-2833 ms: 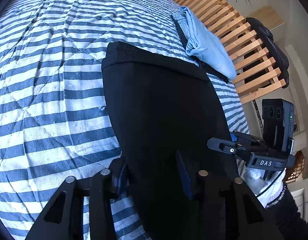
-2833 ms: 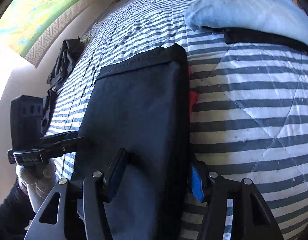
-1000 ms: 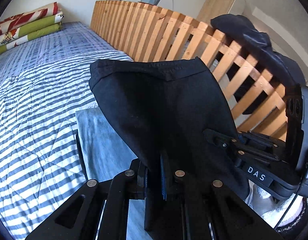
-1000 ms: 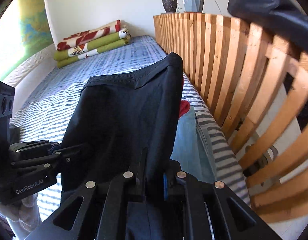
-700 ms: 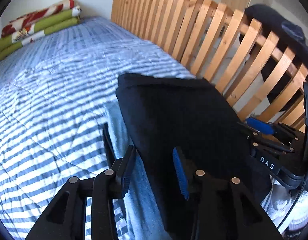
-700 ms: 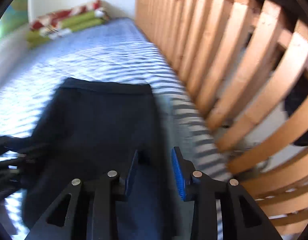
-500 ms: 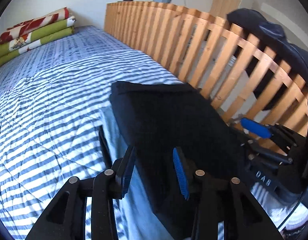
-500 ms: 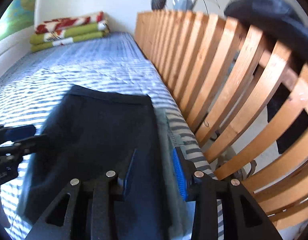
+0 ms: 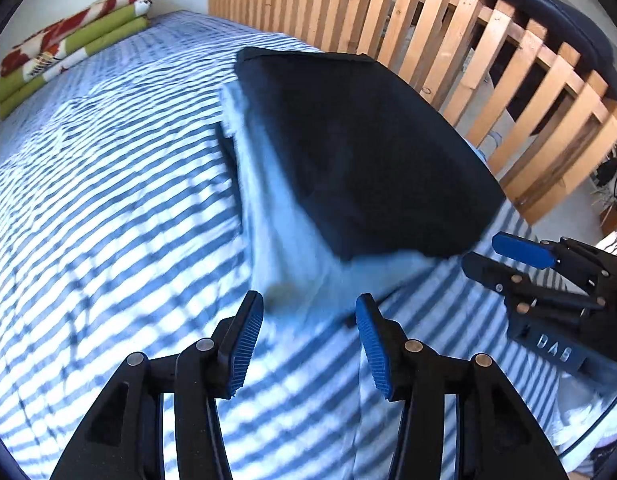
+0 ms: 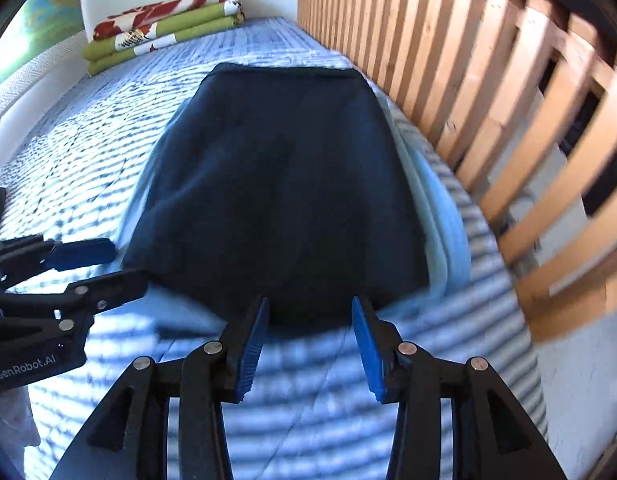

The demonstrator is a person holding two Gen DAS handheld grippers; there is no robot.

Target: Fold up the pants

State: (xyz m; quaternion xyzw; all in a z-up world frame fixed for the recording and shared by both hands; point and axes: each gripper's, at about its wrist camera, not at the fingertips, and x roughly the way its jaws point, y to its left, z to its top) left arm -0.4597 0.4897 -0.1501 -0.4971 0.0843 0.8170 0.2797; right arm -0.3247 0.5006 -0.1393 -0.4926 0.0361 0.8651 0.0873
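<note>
Folded black pants [image 10: 280, 184] hiding most of light-blue garment [image 9: 284, 248], left gripper [image 9: 308, 344] and right gripper [image 10: 308, 340] both spread, empty

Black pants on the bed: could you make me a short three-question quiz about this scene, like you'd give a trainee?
1. True or false: the left gripper is clamped on the black pants.
2. What do the folded black pants lie on?
A. the bare striped blanket
B. a light blue garment
C. the wooden slat rail
3. Fill in: at the far end of the bed lies a stack of folded ____.

Key
1. False. Both it and the right gripper are open, with nothing between their fingers.
2. B. The light blue garment shows around the pants' edges, on the striped blanket, beside the slat rail.
3. Blankets, green and red-patterned.
</note>
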